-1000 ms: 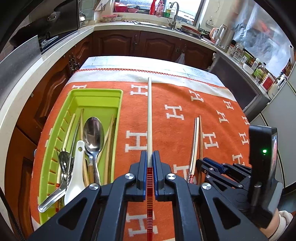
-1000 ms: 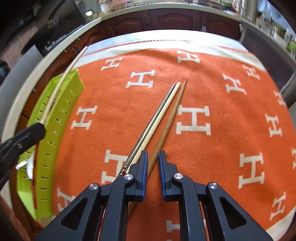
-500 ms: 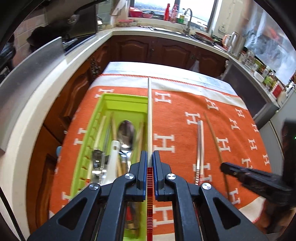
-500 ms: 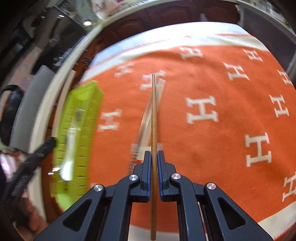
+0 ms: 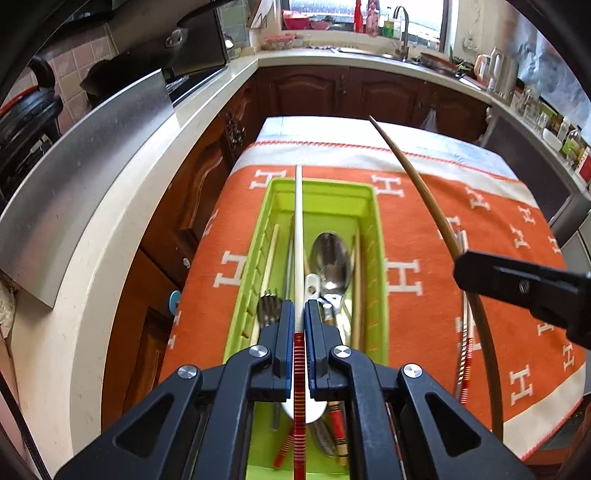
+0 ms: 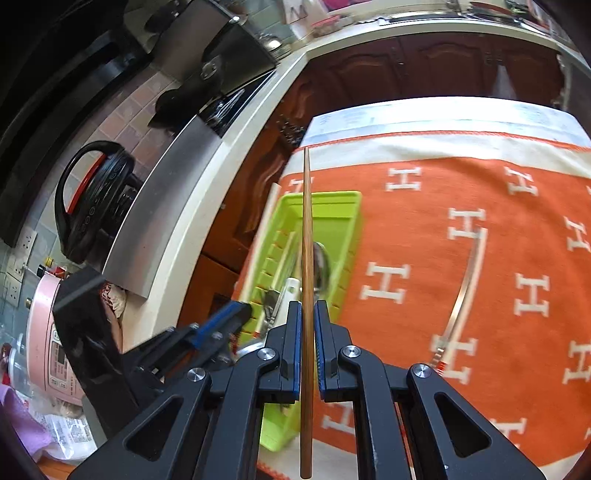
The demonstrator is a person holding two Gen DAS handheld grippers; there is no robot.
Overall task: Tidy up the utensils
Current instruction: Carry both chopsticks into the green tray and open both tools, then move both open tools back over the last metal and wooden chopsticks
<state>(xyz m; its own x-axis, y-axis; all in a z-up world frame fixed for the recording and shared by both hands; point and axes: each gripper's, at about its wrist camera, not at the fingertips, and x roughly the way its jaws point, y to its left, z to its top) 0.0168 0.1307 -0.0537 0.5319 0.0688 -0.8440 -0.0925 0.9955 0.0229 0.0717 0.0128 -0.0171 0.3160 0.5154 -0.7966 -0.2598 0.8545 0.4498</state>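
Pale chopstick (image 5: 298, 236), red-banded end, clamped in left gripper (image 5: 299, 314); now over green tray (image 5: 375, 221). Right gripper (image 6: 306, 314), previously open, grips brown chopstick (image 6: 306, 240), lifted.

Both cameras look steeply down along their fingers from close above the tabletop's (image 5: 424, 236) near edge. They share the green tray (image 5: 376, 236) (image 6: 349, 206) at its left side and the orange cloth (image 5: 491, 236) (image 6: 424, 236).

Dark wood cabinets (image 5: 306, 92), pale L-shaped countertop (image 5: 110, 206), bright window (image 5: 365, 14) above sink, tiled wall (image 5: 74, 62)
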